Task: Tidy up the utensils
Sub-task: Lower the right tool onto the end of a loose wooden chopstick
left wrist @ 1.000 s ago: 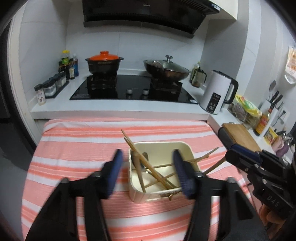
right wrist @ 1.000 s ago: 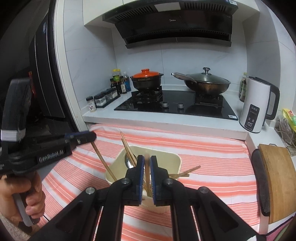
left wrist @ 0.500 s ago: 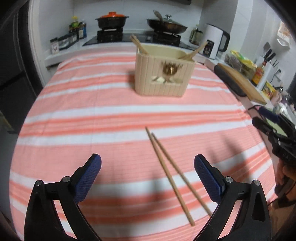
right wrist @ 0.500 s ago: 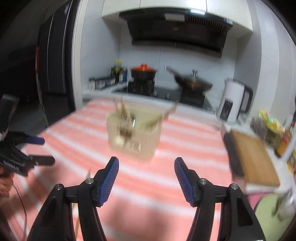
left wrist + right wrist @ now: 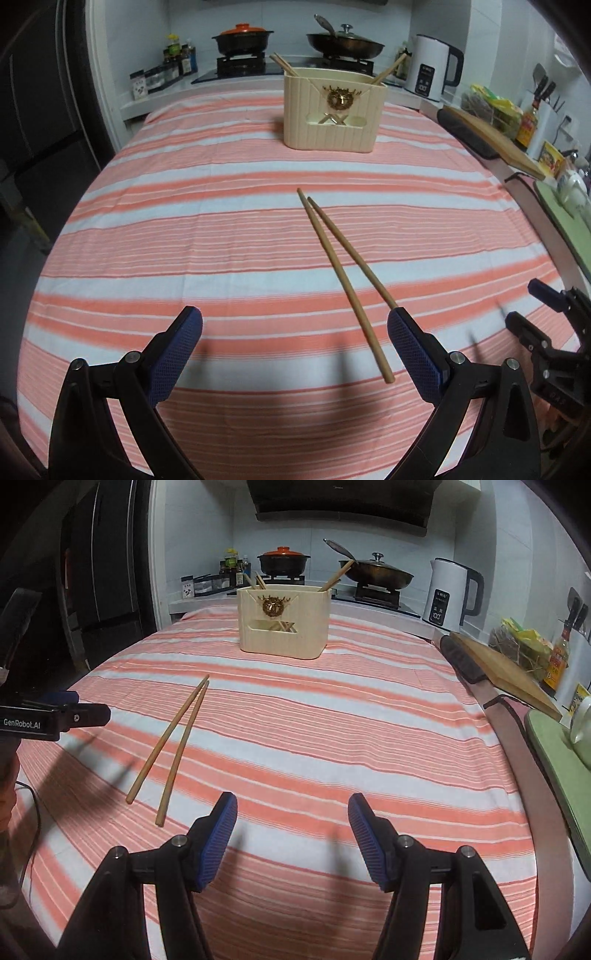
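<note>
A pair of wooden chopsticks (image 5: pixel 342 280) lies loose on the striped tablecloth (image 5: pixel 184 221), tips towards a cream utensil holder (image 5: pixel 334 110) at the far end. The holder has several chopsticks leaning in it. My left gripper (image 5: pixel 295 347) hovers open and wide over the cloth; the handle ends of the pair lie just inside its right finger. My right gripper (image 5: pixel 293 838) is open with nothing between its fingers, to the right of the chopsticks (image 5: pixel 168 738). The holder (image 5: pixel 282 622) stands far ahead of it. Each gripper shows at the edge of the other's view.
Behind the table a counter holds a stove with an orange-lidded pot (image 5: pixel 243 35) and a wok (image 5: pixel 345 42), a white kettle (image 5: pixel 430 74) and spice jars (image 5: pixel 162 72). A wooden cutting board (image 5: pixel 491 136) and bottles sit along the right. A dark fridge (image 5: pixel 99 565) stands left.
Both grippers have pulled back from above the holder and come down low over the near cloth. The right jaws went from nearly shut to open; the left jaws widened. The loose chopsticks came into view.
</note>
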The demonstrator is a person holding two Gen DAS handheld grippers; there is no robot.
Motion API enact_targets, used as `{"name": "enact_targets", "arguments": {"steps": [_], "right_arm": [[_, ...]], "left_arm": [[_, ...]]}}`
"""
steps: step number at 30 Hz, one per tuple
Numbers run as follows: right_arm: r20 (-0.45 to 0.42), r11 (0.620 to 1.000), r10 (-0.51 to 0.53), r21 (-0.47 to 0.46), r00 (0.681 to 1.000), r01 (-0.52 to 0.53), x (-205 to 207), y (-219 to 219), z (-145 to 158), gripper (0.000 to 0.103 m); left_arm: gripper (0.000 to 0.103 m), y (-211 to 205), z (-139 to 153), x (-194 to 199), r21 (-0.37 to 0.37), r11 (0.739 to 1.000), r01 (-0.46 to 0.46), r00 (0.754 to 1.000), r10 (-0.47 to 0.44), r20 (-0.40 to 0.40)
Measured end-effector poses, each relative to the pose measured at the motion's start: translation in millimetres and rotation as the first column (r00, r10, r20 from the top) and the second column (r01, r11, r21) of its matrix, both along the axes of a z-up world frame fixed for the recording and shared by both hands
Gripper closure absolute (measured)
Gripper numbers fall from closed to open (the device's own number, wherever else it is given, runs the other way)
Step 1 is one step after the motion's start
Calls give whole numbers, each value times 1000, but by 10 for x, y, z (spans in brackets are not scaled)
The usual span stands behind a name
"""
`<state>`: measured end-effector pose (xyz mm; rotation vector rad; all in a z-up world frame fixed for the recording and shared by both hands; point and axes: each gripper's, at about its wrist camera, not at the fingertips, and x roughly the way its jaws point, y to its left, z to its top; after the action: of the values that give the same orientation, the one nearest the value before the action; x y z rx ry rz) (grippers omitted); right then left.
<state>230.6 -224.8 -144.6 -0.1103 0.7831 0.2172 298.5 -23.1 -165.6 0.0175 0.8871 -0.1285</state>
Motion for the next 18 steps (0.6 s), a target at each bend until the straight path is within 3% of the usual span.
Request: {"name": "enact_targets", "arguments": {"steps": [10, 18], "right_arm": [[0, 997, 75, -4, 997, -75, -128, 255, -55, 39], [-48, 977, 211, 48, 976, -208, -184, 477, -116, 39]], "left_arm": [[3, 155, -105, -139, 4, 1000, -15, 1000, 15, -16], [3, 348, -270, -339, -121, 991, 52, 998, -56, -36]]}}
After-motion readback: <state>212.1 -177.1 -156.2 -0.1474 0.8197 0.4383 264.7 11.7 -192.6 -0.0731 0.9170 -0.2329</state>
